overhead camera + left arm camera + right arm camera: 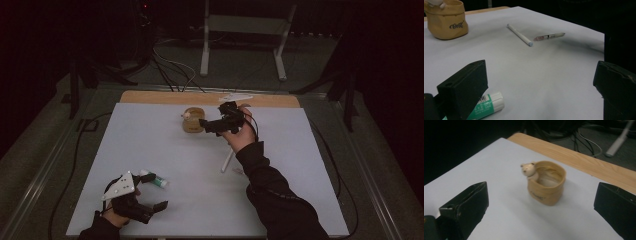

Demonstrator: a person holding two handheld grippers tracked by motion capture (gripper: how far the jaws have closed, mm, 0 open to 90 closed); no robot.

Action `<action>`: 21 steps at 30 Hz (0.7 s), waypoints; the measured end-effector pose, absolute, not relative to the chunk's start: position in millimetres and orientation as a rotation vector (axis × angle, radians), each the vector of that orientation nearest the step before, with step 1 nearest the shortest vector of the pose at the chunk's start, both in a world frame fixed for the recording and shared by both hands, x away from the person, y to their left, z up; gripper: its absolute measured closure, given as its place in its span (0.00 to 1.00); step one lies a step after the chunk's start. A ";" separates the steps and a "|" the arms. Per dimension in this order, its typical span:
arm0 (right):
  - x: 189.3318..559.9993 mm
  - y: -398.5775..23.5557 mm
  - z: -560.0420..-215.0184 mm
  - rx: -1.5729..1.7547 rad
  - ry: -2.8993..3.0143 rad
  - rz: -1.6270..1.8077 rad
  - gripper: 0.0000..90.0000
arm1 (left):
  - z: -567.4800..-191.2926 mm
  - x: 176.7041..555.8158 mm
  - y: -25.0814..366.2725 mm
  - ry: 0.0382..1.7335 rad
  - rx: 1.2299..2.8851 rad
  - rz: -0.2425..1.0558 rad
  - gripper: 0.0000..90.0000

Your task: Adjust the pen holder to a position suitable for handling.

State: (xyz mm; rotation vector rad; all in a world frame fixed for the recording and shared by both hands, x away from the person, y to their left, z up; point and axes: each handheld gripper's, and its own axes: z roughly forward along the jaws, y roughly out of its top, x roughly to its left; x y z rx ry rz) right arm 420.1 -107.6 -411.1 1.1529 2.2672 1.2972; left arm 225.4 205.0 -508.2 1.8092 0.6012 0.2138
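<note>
White sheet (200,165) covering a wooden table (150,96) in a dark room. Right gripper (212,124), jaws apart and empty, just beside the tan cup (193,120). Left gripper (150,210), jaws spread, near the glue stick (154,178), well short of the cup.

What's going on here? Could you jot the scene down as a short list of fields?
Surface: white sheet on a wooden table
Left gripper: open, beside glue stick
Right gripper: open, near cup
Cup: tan, upright, small bear figure on its rim
Loose items: white pen, clear pen, lying apart
</note>
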 end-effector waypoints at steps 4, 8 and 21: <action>431.2 -101.6 -415.9 1.229 2.246 1.247 0.00 | -508.3 225.6 204.8 0.602 1.809 0.213 0.00; 442.3 -95.6 -421.6 1.294 2.237 1.225 0.00 | -508.0 225.7 204.9 0.602 1.807 0.213 0.00; 466.1 -80.5 -434.5 1.435 2.236 1.108 0.24 | -508.4 225.7 205.0 0.603 1.806 0.210 0.00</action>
